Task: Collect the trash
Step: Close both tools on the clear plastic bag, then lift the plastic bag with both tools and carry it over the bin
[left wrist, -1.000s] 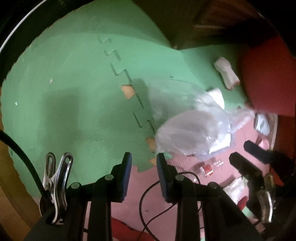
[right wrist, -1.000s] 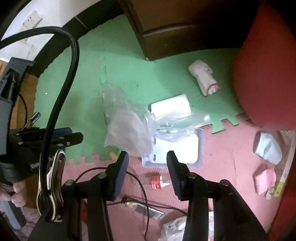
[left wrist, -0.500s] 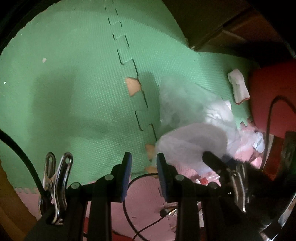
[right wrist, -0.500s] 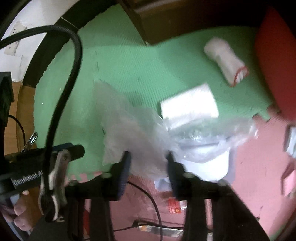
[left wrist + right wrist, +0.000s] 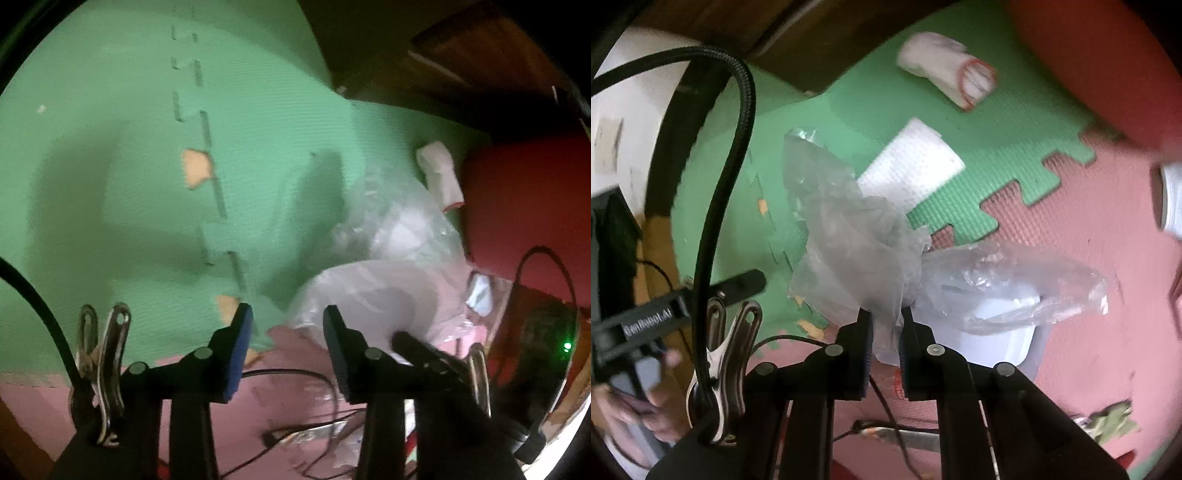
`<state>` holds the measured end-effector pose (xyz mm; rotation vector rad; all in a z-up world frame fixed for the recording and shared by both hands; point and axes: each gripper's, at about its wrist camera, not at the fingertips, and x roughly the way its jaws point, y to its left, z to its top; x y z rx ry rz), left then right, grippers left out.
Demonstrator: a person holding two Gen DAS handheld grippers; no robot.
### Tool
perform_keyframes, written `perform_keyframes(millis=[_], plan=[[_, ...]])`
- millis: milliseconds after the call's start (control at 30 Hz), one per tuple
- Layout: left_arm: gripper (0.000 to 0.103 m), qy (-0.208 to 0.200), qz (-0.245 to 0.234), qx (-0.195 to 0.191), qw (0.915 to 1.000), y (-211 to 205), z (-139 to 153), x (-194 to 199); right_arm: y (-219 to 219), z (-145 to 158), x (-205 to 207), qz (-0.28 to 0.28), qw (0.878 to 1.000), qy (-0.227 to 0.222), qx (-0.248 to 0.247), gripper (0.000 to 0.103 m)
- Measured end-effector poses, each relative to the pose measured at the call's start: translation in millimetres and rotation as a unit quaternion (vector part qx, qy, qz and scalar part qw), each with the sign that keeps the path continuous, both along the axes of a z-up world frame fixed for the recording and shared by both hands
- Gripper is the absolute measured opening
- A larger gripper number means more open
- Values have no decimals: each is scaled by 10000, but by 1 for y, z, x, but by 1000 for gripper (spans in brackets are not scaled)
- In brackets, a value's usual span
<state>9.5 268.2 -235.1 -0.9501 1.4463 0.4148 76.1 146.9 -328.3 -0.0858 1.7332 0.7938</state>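
Note:
A crumpled clear plastic bag lies on the foam floor mats, partly over a white tray. My right gripper points down at it. Its jaws are closing, with a bunch of the bag's film pinched between the pads. In the left wrist view the bag sits just right of my left gripper, whose jaws are opening with only mat between them. A folded white paper towel and a white glove with a red cuff lie on the green mat beyond the bag.
Green mat joins pink mat in a jigsaw seam. A red cushion and dark wooden furniture close off the far side. Black cables, a white cup and small scraps lie on the pink mat. A hand holds the left gripper.
The right gripper has dropped onto the bag and its jaws have narrowed around the film. The left gripper has sunk a little and its jaws have widened.

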Motion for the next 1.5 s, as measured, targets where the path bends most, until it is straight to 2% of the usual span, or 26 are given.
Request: perform_keyframes(millis=[133,267,367,500,633,700,767,867,1100,1267,1500], plan=[[49,-98,154,-267,9995,-10,-15,3,-17,-12,12,-461,9980,400,147,15],[51,-226,555,-542,9967,-10,-30,-2,-35,-18,19,-680,9962,514,201,18],[51,-379,715,-731,9940,-9,-34,-2,-47,-20,23,-748,9956,511,244,20],[50,-410,520,-824,9944,-20,-33,5,-51,-19,29,-727,9960,460,255,21],[44,-370,424,-890,9944,-30,-26,13,-36,-12,16,-459,9988,94,133,21],[38,-397,263,-775,9959,-32,-20,16,-27,0,7,-33,9991,-422,-13,21],[35,-440,143,-685,9966,-33,-13,17,-22,9,-1,358,9965,-755,-96,21],[28,-580,164,-769,9952,-32,-2,16,-28,20,-4,347,9960,-822,27,21],[21,-825,-73,-790,9934,-41,31,10,-47,62,0,288,9942,-964,386,19],[20,-1072,-173,-699,9916,-48,69,3,-60,102,-11,342,9900,-1207,646,17],[20,-1471,-223,-536,9874,-72,126,-5,-75,160,-34,143,9844,-1480,936,17]])
